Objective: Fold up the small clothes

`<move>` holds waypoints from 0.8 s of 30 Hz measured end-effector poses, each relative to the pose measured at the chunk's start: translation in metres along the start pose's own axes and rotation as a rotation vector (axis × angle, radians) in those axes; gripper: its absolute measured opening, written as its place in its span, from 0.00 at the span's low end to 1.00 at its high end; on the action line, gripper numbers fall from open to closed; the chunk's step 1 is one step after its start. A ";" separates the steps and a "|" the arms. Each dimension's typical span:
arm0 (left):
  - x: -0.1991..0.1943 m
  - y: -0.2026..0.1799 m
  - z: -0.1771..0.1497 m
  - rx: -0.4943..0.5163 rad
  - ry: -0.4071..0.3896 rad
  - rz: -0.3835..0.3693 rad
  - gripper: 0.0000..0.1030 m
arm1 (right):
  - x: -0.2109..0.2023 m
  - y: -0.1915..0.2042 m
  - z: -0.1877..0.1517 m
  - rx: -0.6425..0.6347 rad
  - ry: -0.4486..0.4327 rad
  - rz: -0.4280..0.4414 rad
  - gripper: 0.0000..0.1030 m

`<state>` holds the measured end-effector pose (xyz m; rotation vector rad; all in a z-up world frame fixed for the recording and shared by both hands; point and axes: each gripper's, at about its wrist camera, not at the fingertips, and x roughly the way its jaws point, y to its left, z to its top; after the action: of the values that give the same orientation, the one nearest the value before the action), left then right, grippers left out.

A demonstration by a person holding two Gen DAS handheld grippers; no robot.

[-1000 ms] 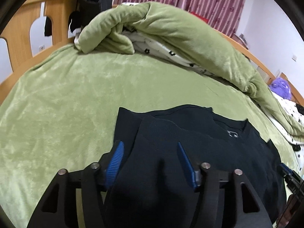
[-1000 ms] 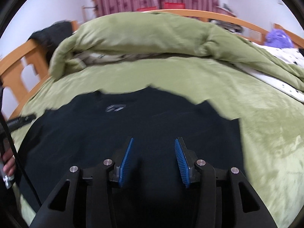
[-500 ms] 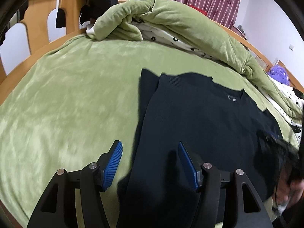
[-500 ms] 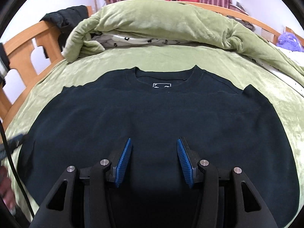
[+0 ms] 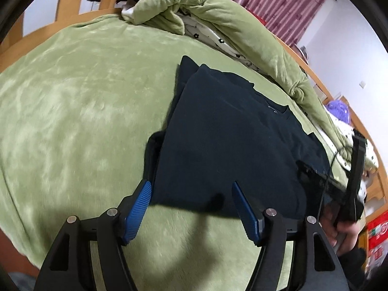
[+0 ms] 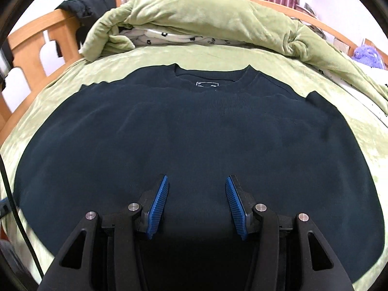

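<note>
A dark navy sweater [image 6: 194, 133] lies flat on the green bed cover [image 6: 351, 131], collar and white label at the far side, its sleeves folded in. In the left wrist view the same sweater [image 5: 230, 145] spreads from centre to right, its near hem running between the blue pads. My left gripper [image 5: 191, 195] hovers over the sweater's near left corner, its jaws opening, nothing pressed between them. My right gripper [image 6: 196, 191] hangs above the sweater's middle near the hem, open, pads apart with only cloth below. The right gripper [image 5: 339, 186] and a hand show at the left view's right edge.
A rolled green duvet [image 6: 218, 19] with a white patterned lining lies across the far side of the bed. The wooden bed frame [image 6: 31, 48] rises at left, dark clothes [image 6: 87, 7] draped on it. A purple plush toy [image 6: 366, 53] sits far right. Striped red curtains hang behind.
Both grippers drew back toward the near hem, so the sweater lies further ahead of them and its far collar shows. The left gripper shifted left to the sweater's corner and its jaws widened.
</note>
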<state>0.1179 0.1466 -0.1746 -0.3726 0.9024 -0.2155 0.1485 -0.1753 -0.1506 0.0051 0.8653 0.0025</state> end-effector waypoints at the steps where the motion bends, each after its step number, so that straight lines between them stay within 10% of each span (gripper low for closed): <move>1: -0.001 0.000 -0.002 -0.014 0.004 -0.004 0.65 | -0.006 0.000 -0.005 -0.009 -0.002 0.005 0.48; 18: 0.040 -0.009 0.003 -0.176 0.033 -0.081 0.64 | -0.065 -0.003 -0.081 -0.113 -0.007 0.037 0.48; 24: 0.040 -0.019 0.025 -0.217 -0.030 -0.020 0.31 | -0.078 -0.030 -0.080 -0.058 -0.023 0.026 0.48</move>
<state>0.1617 0.1213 -0.1813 -0.5842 0.8951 -0.1300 0.0369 -0.2057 -0.1429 -0.0379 0.8421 0.0513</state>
